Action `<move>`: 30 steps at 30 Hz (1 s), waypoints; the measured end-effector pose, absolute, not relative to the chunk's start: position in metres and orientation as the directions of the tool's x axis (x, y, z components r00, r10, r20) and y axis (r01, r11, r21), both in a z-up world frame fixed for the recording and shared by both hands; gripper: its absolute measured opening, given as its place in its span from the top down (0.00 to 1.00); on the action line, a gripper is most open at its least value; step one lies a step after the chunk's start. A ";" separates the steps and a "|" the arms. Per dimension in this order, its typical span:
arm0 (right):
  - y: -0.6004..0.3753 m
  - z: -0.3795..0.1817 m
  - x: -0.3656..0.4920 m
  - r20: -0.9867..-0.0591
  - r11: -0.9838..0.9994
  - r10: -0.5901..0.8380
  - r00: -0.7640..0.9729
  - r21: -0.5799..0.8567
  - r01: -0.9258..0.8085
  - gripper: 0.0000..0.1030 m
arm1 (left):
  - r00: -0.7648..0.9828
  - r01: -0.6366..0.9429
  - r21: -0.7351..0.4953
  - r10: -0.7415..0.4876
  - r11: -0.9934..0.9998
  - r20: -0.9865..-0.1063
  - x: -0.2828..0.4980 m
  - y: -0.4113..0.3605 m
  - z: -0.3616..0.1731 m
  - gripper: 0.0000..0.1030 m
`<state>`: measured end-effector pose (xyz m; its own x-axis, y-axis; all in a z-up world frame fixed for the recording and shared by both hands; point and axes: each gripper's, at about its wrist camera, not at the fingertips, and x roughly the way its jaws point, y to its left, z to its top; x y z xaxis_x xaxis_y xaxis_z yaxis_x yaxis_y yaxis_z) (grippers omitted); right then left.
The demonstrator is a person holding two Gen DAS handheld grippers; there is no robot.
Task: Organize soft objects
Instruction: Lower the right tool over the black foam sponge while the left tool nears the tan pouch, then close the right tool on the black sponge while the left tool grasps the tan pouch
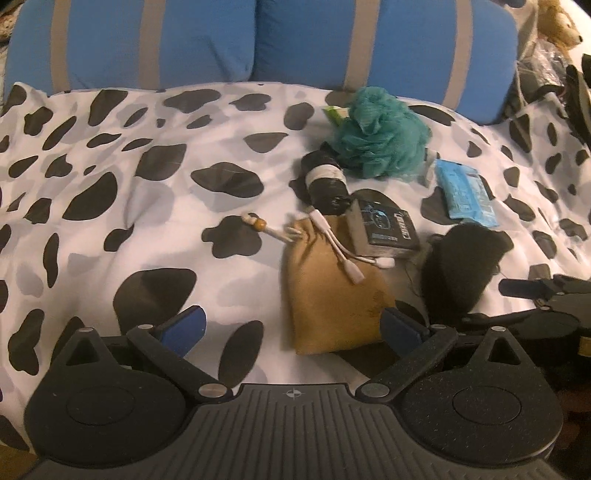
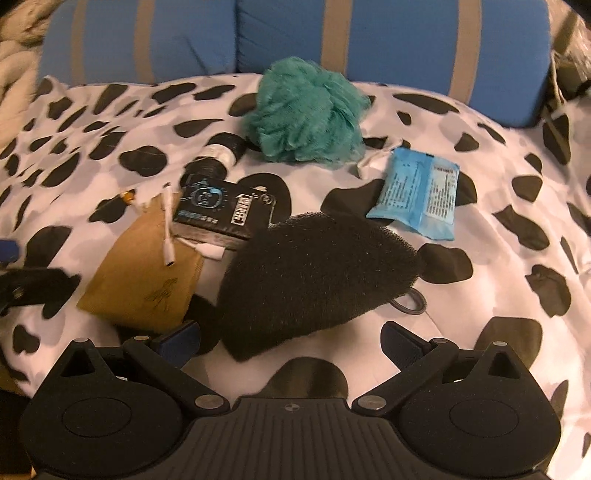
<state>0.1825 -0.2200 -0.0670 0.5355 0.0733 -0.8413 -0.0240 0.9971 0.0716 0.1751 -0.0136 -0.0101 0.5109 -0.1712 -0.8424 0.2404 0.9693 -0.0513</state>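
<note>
A tan cloth pouch (image 1: 328, 291) (image 2: 147, 273) lies on the cow-print bedspread (image 1: 110, 184) with a white cable adapter (image 1: 340, 243) across it. My left gripper (image 1: 291, 328) is open just in front of the pouch, whose lower end lies between the blue pads. A black sponge mitt (image 2: 314, 273) (image 1: 461, 266) lies right of the pouch. The open right gripper (image 2: 291, 343) hovers at the mitt's near edge without touching. Behind lie a black box (image 1: 384, 229) (image 2: 225, 210), a teal mesh loofah (image 1: 380, 133) (image 2: 306, 110), a blue wipes pack (image 1: 465, 192) (image 2: 421, 192) and a black roll with white band (image 1: 325, 177) (image 2: 218, 155).
Two blue pillows with grey stripes (image 1: 258, 40) (image 2: 295, 37) line the back of the bed. A plush toy (image 1: 557, 22) and dark clutter sit at the far right. A black hair tie (image 2: 410, 301) lies by the mitt. Open bedspread stretches to the left.
</note>
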 end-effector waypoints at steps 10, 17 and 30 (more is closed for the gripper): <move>-0.229 -0.084 0.208 -0.853 0.987 0.045 0.520 0.117 0.106 0.00 | 0.484 0.216 -0.071 -0.170 0.974 -0.859 0.181 -0.008 -0.018 0.00; -0.235 -0.072 0.204 -0.840 0.992 0.044 0.541 0.103 0.079 0.28 | 0.473 0.252 -0.074 -0.189 0.965 -0.861 0.178 -0.017 -0.024 0.00; -0.255 -0.029 0.174 -0.791 0.997 0.061 0.609 0.078 0.001 0.36 | 0.479 0.235 -0.127 -0.229 0.964 -0.847 0.183 -0.021 -0.036 0.17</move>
